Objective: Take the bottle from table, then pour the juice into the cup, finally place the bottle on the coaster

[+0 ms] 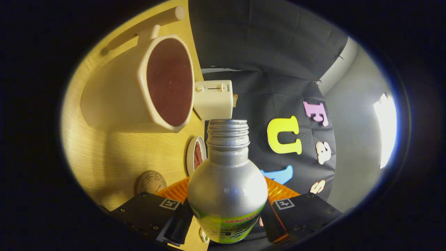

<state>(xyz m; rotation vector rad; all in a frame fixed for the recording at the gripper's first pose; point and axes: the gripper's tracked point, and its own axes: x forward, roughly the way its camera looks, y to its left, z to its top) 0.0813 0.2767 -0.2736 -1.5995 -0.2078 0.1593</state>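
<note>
A silver bottle [227,177] with a green label and an open threaded mouth sits between my fingers, and my gripper [226,223] is shut on its body. The whole view is rolled, so the wooden table [115,157] stands on edge and the bottle lies roughly level with it. A cream cup [139,87], dark reddish-brown inside, stands just beyond the bottle and to one side, its rim close to the bottle's mouth. Near one finger [174,223], a round cork coaster [150,182] lies on the table.
A small cream appliance [213,99] with a slider stands right behind the cup, beyond the bottle's mouth. A small white dish [196,155] with something dark in it lies beside the bottle's neck. A pale wooden rod [146,24] stands past the cup.
</note>
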